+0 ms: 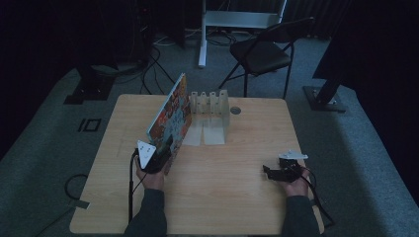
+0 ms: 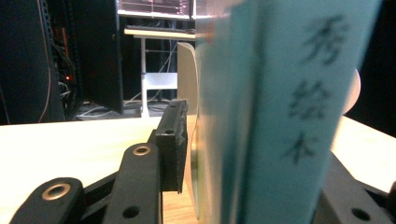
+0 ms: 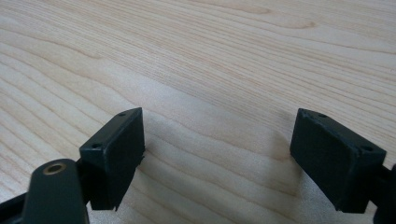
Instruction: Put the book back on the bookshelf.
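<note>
Book (image 1: 170, 116) stands tilted at the table's (image 1: 222, 197) left, just left of the rack (image 1: 210, 106); our left gripper's (image 1: 157, 157) jaws stand loose around its near edge, so we judge it could topple. Right gripper (image 1: 281, 172) rests unclenched, empty.

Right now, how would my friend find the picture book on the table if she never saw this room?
Find the wooden table and look at its far left part, just left of the white slotted rack. The picture book stands there on its edge, leaning, between the open jaws of the left gripper. Its colourful cartoon cover sets it apart from the plain white rack.
</note>
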A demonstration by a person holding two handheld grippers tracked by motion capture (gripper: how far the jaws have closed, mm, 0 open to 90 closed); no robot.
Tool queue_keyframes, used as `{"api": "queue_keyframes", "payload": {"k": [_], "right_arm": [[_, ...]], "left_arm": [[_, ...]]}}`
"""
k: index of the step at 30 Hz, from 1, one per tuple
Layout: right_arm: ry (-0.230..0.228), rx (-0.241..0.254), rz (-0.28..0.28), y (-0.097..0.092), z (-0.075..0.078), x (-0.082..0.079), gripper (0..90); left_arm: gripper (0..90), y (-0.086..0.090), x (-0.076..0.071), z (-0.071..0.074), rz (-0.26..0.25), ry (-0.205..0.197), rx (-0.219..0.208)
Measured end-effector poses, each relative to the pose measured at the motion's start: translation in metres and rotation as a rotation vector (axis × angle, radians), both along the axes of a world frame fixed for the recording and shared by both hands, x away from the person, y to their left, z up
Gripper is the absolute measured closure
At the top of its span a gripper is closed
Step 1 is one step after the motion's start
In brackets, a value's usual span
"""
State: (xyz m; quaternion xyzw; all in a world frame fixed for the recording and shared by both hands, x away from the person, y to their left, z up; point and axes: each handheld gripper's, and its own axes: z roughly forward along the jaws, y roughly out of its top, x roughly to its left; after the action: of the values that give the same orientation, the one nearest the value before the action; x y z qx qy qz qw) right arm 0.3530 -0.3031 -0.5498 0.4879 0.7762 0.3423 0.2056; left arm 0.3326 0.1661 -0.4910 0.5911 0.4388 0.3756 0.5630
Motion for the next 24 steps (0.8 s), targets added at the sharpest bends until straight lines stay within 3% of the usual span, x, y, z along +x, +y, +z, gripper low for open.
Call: {"api": "queue_keyframes", "payload": {"k": [6, 11, 24], "right_arm": [[-0.001, -0.001, 0.000, 0.0001, 0.0000, 0.0000, 17.4], [-0.001, -0.002, 0.001, 0.0001, -0.0001, 0.0000, 17.3], [-0.001, -0.004, 0.000, 0.0003, -0.0001, -0.0001, 17.3]], "left_arm": [[56.6, 0.0022, -0.0018, -0.0001, 0.001, 0.002, -0.007], [45.8, 0.0032, -0.0033, 0.0002, -0.015, 0.003, -0.016], [37.8, 0.0058, -0.0080, 0.0017, -0.036, 0.039, -0.016]]}}
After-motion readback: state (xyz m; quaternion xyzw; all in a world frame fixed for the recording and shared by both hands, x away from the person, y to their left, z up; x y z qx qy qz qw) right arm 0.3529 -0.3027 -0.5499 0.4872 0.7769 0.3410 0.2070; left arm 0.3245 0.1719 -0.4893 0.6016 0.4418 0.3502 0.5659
